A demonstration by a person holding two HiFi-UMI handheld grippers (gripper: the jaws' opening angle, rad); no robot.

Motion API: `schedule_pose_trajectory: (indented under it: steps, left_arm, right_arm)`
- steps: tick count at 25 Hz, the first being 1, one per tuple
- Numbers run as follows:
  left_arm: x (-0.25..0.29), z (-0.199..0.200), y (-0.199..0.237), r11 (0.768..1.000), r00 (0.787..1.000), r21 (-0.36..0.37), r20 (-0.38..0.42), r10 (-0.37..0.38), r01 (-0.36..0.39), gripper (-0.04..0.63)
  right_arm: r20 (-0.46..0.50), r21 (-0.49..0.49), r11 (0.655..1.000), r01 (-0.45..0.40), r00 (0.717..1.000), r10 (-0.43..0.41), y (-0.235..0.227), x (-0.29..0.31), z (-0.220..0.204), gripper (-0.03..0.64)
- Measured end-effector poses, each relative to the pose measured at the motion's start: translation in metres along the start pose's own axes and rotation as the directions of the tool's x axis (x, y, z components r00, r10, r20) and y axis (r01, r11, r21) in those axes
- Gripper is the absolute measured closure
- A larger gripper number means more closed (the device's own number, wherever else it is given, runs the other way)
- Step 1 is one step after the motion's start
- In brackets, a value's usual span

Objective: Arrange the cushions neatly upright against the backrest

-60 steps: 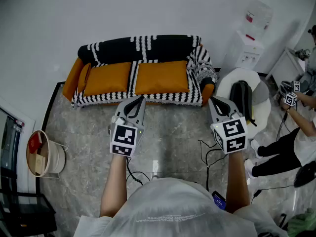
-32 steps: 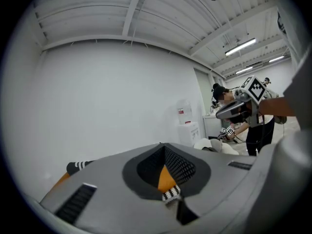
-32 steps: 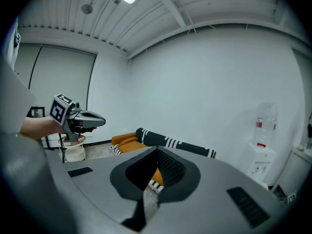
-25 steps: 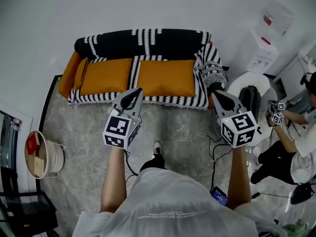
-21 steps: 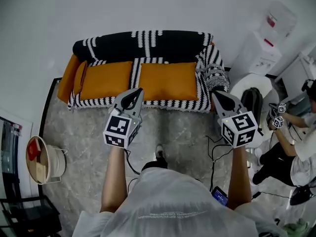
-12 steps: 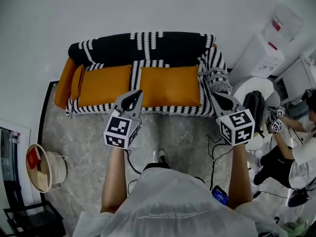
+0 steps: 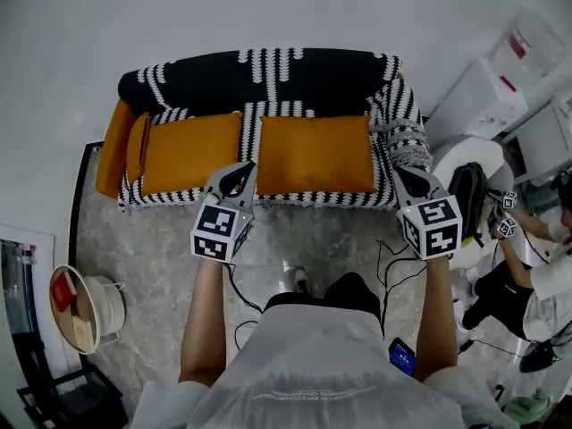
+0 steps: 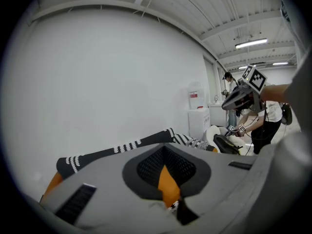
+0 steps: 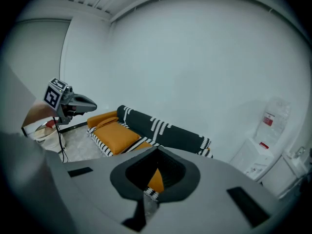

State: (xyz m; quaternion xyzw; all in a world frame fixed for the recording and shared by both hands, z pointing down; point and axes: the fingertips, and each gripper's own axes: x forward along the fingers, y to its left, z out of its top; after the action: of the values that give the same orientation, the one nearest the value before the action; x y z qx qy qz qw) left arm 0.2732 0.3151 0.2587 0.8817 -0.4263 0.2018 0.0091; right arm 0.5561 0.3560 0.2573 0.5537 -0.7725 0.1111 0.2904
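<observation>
Two orange cushions lie flat on the sofa seat in the head view, the left cushion and the right cushion. A narrower orange cushion leans on the left armrest. A black and white striped throw covers the backrest. My left gripper hangs shut and empty over the seat's front edge, between the two cushions. My right gripper is shut and empty by the sofa's right armrest. Neither touches a cushion. In the right gripper view the sofa lies ahead and below.
A white water dispenser stands right of the sofa. Beside it is a white round chair with a black backpack. A person sits at the far right. A wooden bucket stands at the left. Cables trail on the marble floor.
The sofa has come closer. Both grippers have moved forward, up to the front edge of the seat, and lower. Their jaws have stayed shut.
</observation>
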Motion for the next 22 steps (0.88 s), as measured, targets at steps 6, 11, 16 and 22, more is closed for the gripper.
schedule_pose_trajectory:
  steps: [6, 11, 16, 22]
  left_arm:
    - [0.036, -0.037, 0.025, 1.0, 0.997, -0.02, -0.076, -0.006, 0.004, 0.581]
    - [0.071, -0.084, 0.039, 0.999, 0.993, -0.05, -0.114, -0.026, 0.021, 0.57]
    - [0.111, -0.156, 0.043, 0.996, 0.976, -0.067, -0.207, -0.063, 0.051, 0.54]
    - [0.158, -0.247, 0.049, 0.993, 0.952, -0.1, -0.296, -0.084, 0.056, 0.51]
  right_arm:
    - [-0.05, 0.031, 0.999, -0.014, 0.999, 0.015, -0.012, 0.042, -0.012, 0.614]
    - [-0.153, -0.02, 0.999, -0.025, 0.988, 0.022, -0.021, 0.095, -0.054, 0.614]
    - [-0.219, 0.016, 0.998, -0.057, 0.974, 0.059, -0.031, 0.154, -0.113, 0.565]
    - [-0.297, 0.061, 0.997, -0.037, 0.953, 0.053, -0.048, 0.217, -0.19, 0.511]
